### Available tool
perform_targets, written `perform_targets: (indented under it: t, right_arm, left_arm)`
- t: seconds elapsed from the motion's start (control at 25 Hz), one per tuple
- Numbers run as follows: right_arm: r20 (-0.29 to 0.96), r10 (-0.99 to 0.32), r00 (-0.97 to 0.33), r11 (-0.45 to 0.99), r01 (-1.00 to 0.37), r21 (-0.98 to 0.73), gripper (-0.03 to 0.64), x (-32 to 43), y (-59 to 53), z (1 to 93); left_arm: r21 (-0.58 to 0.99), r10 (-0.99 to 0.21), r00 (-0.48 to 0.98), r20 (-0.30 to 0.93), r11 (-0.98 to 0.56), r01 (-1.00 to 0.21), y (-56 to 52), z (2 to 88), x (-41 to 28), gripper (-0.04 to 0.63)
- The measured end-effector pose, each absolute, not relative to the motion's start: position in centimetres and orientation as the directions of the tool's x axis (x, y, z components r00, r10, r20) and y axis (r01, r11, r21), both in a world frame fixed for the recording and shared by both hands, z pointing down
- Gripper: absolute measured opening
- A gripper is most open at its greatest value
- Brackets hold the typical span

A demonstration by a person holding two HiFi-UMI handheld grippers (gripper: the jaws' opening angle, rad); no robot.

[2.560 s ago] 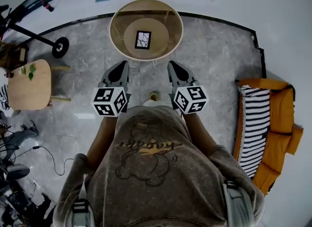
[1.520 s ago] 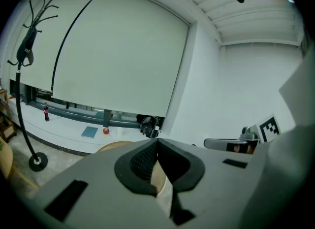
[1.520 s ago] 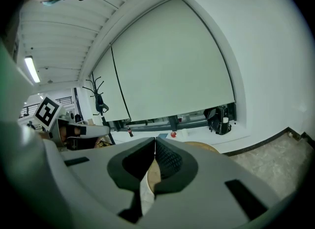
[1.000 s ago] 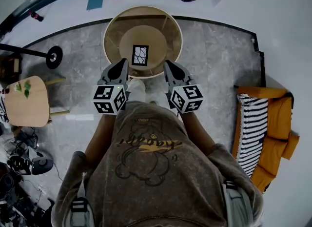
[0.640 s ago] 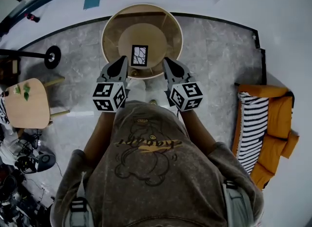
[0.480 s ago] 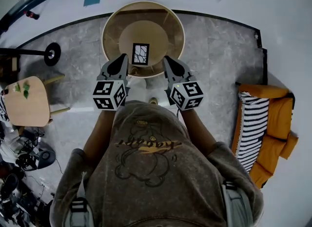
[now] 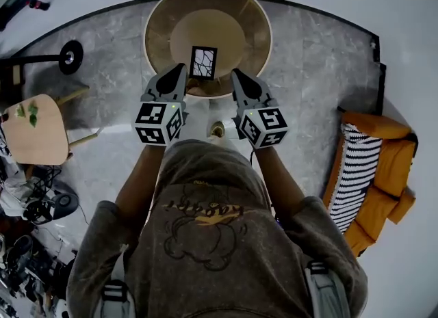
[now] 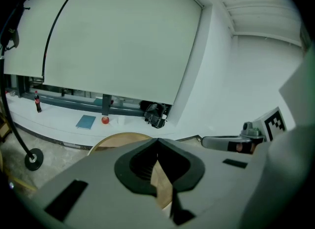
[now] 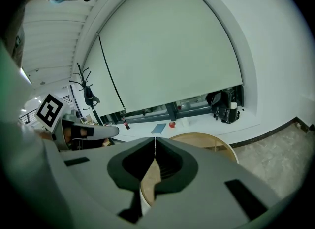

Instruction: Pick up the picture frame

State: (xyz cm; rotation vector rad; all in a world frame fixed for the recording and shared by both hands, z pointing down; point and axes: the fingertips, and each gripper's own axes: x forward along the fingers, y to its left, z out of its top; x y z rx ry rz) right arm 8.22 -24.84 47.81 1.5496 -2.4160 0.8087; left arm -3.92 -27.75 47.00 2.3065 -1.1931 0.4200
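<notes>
Nudging the frame (image 7: 203, 62) off the bench (image 7: 155, 16) is the risk, since left gripper (image 7: 179, 70) and right gripper (image 7: 236, 76) are both fully closed, empty, flanking it.

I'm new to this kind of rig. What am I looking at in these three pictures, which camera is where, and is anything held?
No robot here: a person wears a head camera looking down and holds a two-jaw gripper in each hand. In the head view the left gripper and right gripper reach toward a round wooden table, where a small picture frame sits just beyond their tips. The other two pictures come from cameras riding on each gripper, looking along its jaws. Both pairs are shut with nothing between them, so the picture frame is not yet held.
</notes>
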Motion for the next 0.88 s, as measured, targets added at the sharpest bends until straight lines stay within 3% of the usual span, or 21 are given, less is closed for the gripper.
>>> perform_targets:
  t: [0.88]
  right_arm:
    - [0.506, -0.732, -0.457, 0.27, -0.876, -0.4, 0.021, 5.3, -29.6, 59.8]
  left_arm:
    - [0.334, -0.558, 0.562, 0.611, -0.461, -0.822, -31.6, 60.7, -4.7, 0.018]
